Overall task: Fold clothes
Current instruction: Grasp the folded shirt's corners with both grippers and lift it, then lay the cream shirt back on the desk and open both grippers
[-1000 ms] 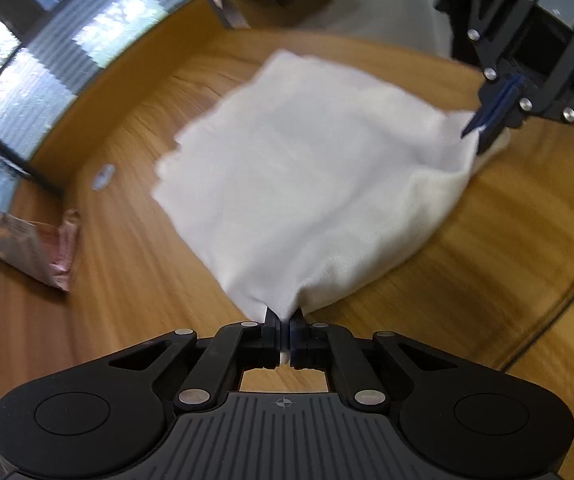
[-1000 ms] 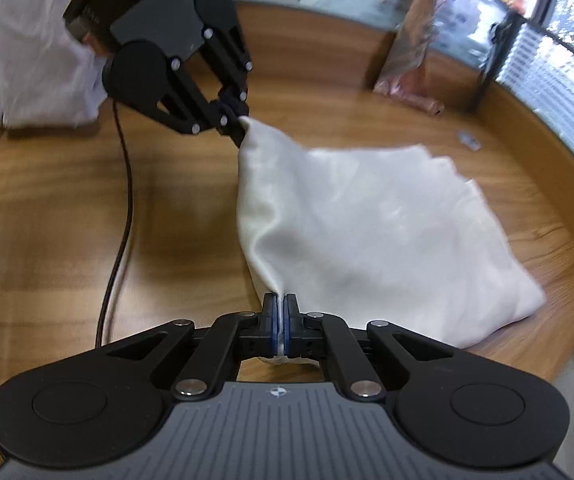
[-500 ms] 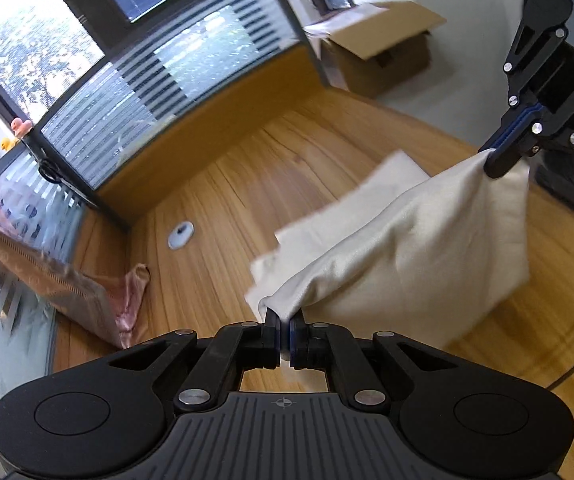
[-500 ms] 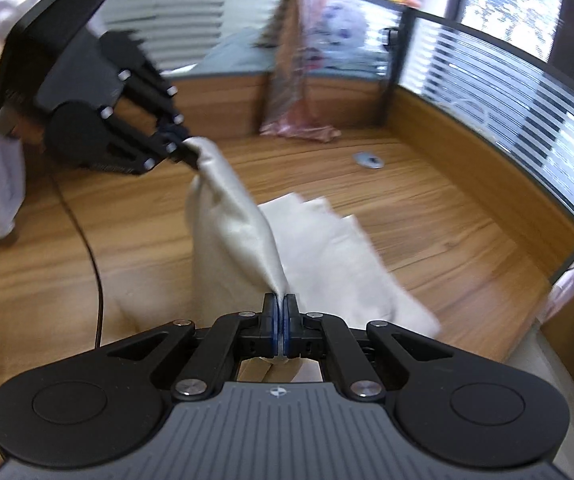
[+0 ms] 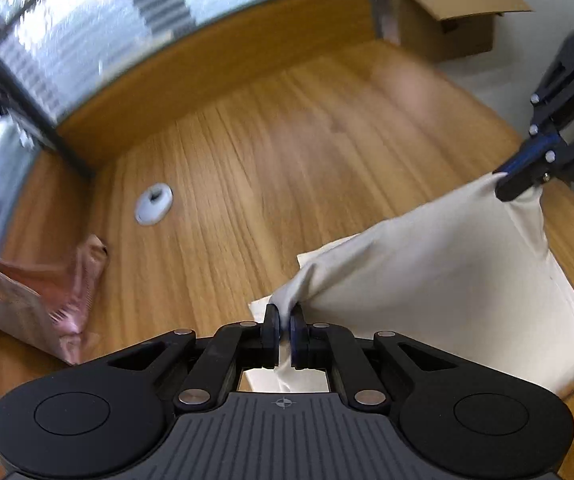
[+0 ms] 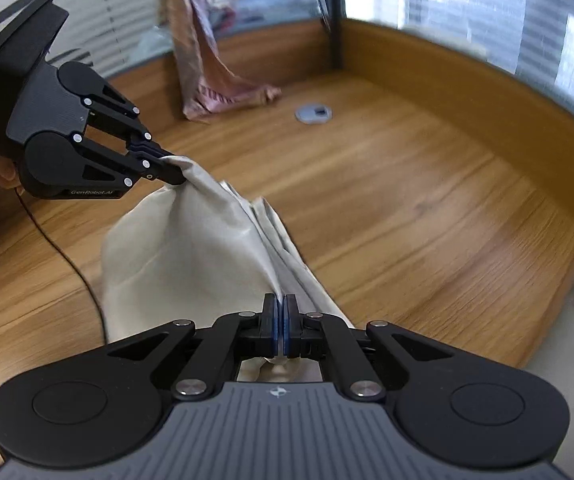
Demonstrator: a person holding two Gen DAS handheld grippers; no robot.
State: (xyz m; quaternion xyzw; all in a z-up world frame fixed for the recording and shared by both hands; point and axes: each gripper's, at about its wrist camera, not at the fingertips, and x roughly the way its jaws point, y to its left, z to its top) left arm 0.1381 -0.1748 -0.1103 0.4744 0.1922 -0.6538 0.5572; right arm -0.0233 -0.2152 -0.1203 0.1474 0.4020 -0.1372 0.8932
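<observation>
A cream-white cloth (image 5: 439, 264) is stretched between both grippers above the wooden table (image 5: 279, 152). My left gripper (image 5: 284, 314) is shut on one corner of it, fabric pinched between the pads. At the far right of the left wrist view, my right gripper (image 5: 505, 184) pinches the opposite corner. In the right wrist view the cloth (image 6: 191, 256) hangs in a doubled fold from my right gripper (image 6: 280, 304), shut on its near corner, up to the left gripper (image 6: 175, 174) at the left. Its lower layers rest on the table.
A round grey cable grommet (image 5: 153, 199) sits in the tabletop. Pink patterned fabric (image 6: 215, 80) hangs by the window partition. A cardboard box (image 5: 447, 12) stands beyond the table's far edge. A black cable (image 6: 63, 256) runs across the wood near the person's hand (image 6: 3, 172).
Both grippers have lifted the cloth's gripped edge off the table and swept it across over the rest, doubling it. The views have swung toward the window side.
</observation>
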